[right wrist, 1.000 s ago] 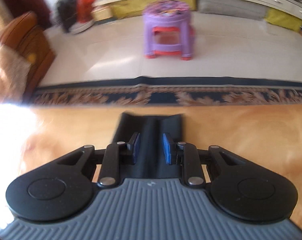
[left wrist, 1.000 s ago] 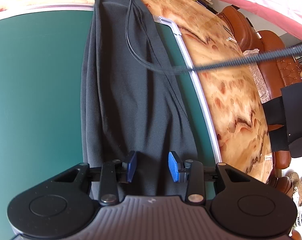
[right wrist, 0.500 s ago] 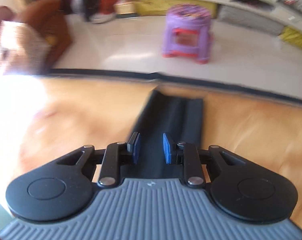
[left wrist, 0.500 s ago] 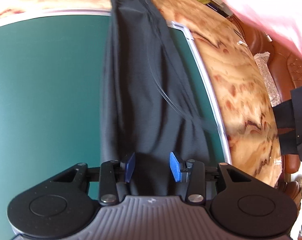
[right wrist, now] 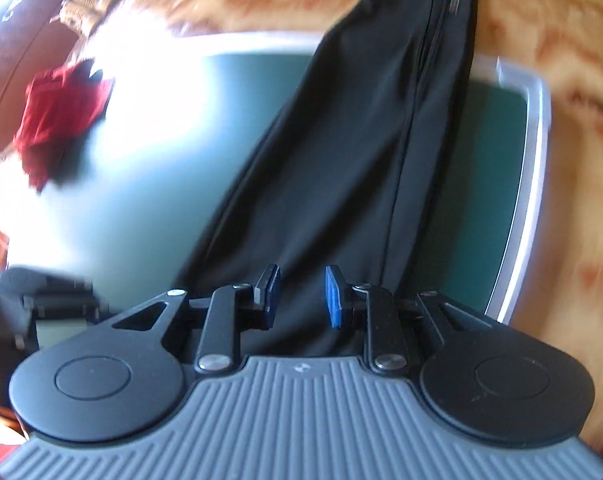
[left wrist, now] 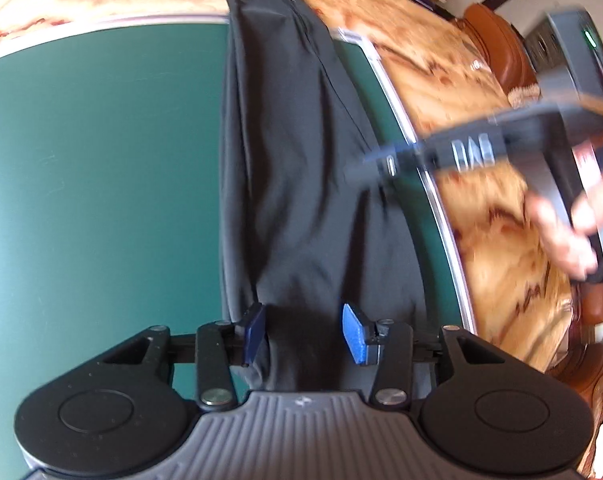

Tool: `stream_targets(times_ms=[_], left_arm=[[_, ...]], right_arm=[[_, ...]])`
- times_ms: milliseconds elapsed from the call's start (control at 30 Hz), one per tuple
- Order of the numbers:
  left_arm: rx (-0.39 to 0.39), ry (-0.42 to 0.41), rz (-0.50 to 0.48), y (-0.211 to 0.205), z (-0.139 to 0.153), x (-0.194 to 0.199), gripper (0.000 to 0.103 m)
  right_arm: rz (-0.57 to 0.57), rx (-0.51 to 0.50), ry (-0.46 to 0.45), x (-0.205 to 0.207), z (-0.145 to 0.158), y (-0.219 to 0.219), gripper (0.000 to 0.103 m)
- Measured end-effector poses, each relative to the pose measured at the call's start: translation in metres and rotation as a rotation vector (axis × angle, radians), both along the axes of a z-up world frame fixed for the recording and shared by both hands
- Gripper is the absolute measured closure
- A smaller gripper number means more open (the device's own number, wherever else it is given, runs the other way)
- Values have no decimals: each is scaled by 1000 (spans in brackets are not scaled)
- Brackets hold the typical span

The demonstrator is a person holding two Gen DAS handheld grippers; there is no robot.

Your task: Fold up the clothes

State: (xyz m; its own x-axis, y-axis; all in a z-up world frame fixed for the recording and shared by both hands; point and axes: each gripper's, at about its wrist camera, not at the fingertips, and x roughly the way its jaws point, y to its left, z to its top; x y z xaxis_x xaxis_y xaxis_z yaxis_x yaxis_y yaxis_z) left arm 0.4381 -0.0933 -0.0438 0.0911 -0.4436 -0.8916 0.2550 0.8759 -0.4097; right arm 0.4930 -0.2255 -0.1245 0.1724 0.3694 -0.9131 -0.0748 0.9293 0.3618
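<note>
Garment: black trousers (left wrist: 301, 168) lie lengthwise in a long narrow strip on the green mat (left wrist: 101, 168), near the mat's right edge as the left wrist view shows it; the far end runs off the mat's far edge onto the marbled bench (left wrist: 481, 240).
Garment, right wrist view: same black trousers (right wrist: 361, 152) run from the near edge up past the mat's far edge; a seam and a small grey tab show near the far end.
Mat: green, with a pale metal rim (right wrist: 529, 184); it covers much of the bench.
Left tool: left tool (left wrist: 303, 334) points down over the near end of the trousers; its jaws are opening, the blue pads (left wrist: 355, 336) stand apart with the cloth between them, and the right pad is clear of the fabric; I cannot tell whether the left pad still touches the fold beside it.
Right tool: right tool (right wrist: 301, 298) hangs over the trousers with its pads apart and a gap between them; the cloth shows in the gap, but I cannot tell whether the pads touch it.
Right tool, seen from the left wrist: blurred grey body in a hand (left wrist: 573, 224) above the bench's right edge.
Other cloth: red garment (right wrist: 61, 116) near the mat's far left corner, blurred.
Surroundings: brown leather chairs (left wrist: 497, 40) beyond the bench.
</note>
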Motion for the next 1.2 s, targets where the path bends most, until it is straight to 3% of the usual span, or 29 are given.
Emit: stream_targets(times_ms=[67,167,400,633,767,967,1200], left_arm=[[32,-5,-29,-4,-3,-6,54],[67,-28,-61,-8,-4,-11,54],[73,-70,-84,-12,11,-26,52],[92,-62,-148,-28,8,-60,50],[112,-45,-131,-26,2,-66,50],[104,-49,-139,-18,12,-79,49],[127,-10,-177,-28,6,-102,49]], right_arm=[[1,-21,9,-26,-6,9,74],[-17,-62,-58,-55,-4,16,74],[-85,-62,-120,-97,15,14,74],[31,-125,-151,-148,9,53,74],[84,-196,-179,-163,1,64,74],[90,-201,-182,-177,9,65,74],[197,-213,-191,-206,5,86,74]])
